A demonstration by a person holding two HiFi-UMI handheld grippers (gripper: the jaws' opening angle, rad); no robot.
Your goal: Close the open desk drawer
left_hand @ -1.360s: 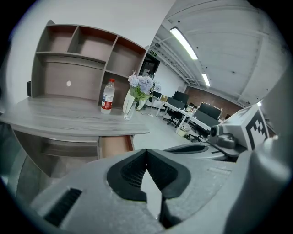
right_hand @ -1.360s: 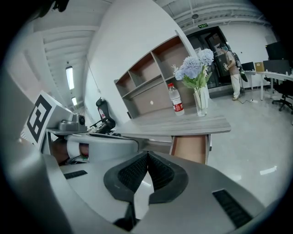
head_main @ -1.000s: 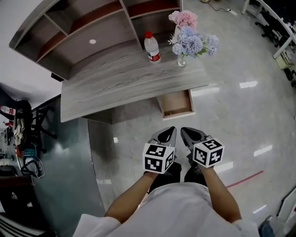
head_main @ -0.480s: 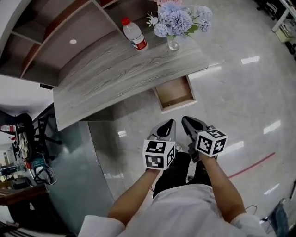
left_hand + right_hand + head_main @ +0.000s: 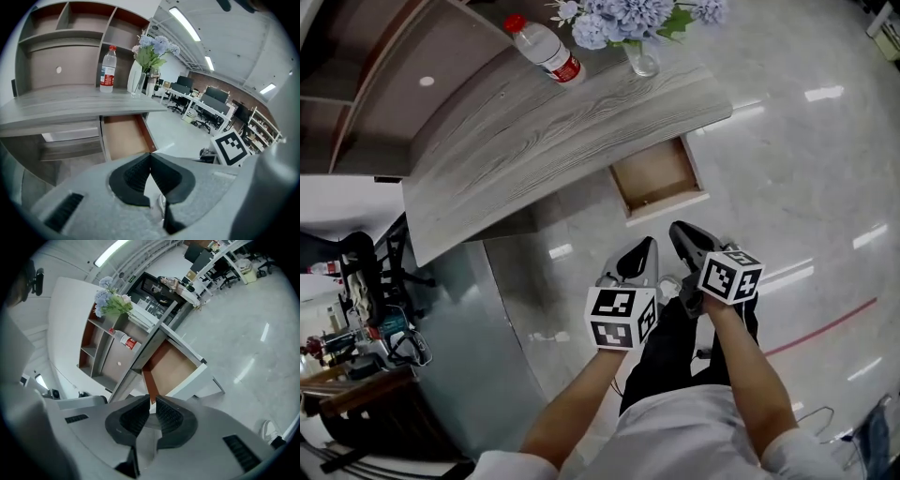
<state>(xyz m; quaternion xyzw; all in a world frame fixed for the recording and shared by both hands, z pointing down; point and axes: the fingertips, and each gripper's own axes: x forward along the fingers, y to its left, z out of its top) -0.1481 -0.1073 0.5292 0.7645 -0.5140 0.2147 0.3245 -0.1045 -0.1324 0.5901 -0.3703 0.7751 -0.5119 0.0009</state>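
Note:
The grey wooden desk [image 5: 534, 131] has one drawer [image 5: 654, 174] pulled out under its right end, brown inside and empty, with a pale front panel [image 5: 668, 208] facing me. Both grippers hover over the floor just short of that panel. My left gripper [image 5: 648, 247] is shut with nothing in it. To its right, my right gripper [image 5: 678, 230] is also shut and empty. In the left gripper view the drawer [image 5: 123, 137] lies beyond the closed left gripper [image 5: 150, 157]. The right gripper view shows the drawer [image 5: 169, 365] tilted, just past the right gripper [image 5: 152, 402].
A water bottle [image 5: 546, 49] and a glass vase of blue flowers [image 5: 639, 28] stand on the desk, with a shelf unit [image 5: 356, 56] behind. A dark chair and clutter [image 5: 366, 291] sit at the left. The person's black-trousered legs [image 5: 675, 352] are below the grippers, on a glossy floor.
Both grippers have come down and stand closer to the drawer's front. The right gripper has rolled. Both stay shut.

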